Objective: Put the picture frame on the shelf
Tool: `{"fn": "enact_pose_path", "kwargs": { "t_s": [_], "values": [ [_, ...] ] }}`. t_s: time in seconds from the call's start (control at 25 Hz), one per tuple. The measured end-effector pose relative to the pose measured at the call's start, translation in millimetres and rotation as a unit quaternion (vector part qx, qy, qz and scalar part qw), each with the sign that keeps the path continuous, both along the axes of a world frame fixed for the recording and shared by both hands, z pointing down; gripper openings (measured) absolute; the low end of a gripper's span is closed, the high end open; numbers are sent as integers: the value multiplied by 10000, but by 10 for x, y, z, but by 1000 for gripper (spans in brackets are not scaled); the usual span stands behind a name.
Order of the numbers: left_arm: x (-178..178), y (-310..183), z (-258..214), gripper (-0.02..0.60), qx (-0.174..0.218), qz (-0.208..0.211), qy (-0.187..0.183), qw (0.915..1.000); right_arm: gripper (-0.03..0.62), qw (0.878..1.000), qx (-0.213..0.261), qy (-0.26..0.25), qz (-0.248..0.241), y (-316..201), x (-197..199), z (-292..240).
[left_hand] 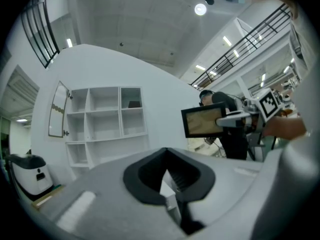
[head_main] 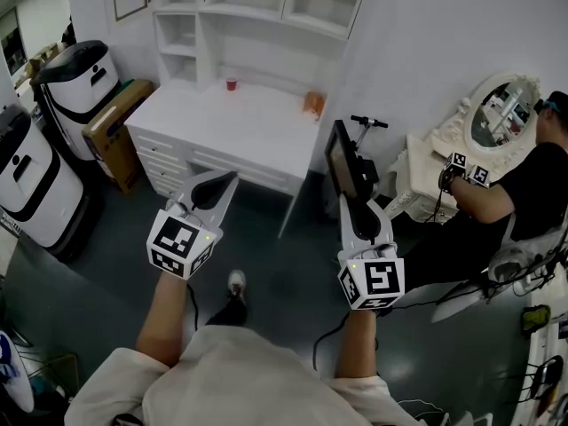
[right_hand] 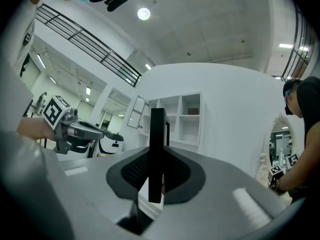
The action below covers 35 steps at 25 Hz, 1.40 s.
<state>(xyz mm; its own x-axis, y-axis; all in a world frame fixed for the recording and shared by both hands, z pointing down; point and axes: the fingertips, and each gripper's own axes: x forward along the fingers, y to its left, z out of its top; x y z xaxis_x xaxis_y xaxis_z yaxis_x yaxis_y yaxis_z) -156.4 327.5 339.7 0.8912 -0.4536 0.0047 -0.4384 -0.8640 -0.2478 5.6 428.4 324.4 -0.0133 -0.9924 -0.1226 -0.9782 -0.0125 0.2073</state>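
1. Holding the frame (head_main: 340,160) is the right gripper (head_main: 351,207); its jaws pinch one side of the frame; in the right gripper view the frame shows only its thin black edge, standing straight up between the jaws.
2. The frame is in the middle of the head view, just right of the desk (head_main: 222,122); its picture side faces the left gripper (head_main: 224,185).
3. The left gripper is left of the middle in the head view; its jaws are pressed together with nothing in them; it points at the desk.
4. The shelf (head_main: 240,11) is at the top of the head view, above the desk; it is white with open boxes; the frame is well apart from it.
5. A red cup (head_main: 232,83) and an orange thing (head_main: 313,103) stand on the desk.
6. Two white machines (head_main: 75,78) stand at the left edge; a person (head_main: 524,185) in black sits at the right, by a mirror (head_main: 501,109).
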Motion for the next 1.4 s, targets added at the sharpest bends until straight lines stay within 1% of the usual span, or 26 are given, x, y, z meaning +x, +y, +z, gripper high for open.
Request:
{"fn": "enact_pose_path", "kwargs": {
  "t_s": [0.44, 0.6, 1.0, 1.4],
  "values": [
    [161, -473, 149, 3, -84, -49, -29, 9999, 55, 10000, -91, 6, -35, -477, 171, 168],
    [238, -667, 171, 3, -123, -38, -35, 9999, 55, 9999, -137, -31, 19, -657, 255, 167],
    [525, -1329, 123, 3, -122, 83, -82, 9999, 55, 9997, -122, -93, 193, -1292, 548, 149],
    [718, -1888, 91, 3, -194, 125, -27, 9997, 55, 9994, -174, 46, 287, -1827, 723, 62]
  ]
}}
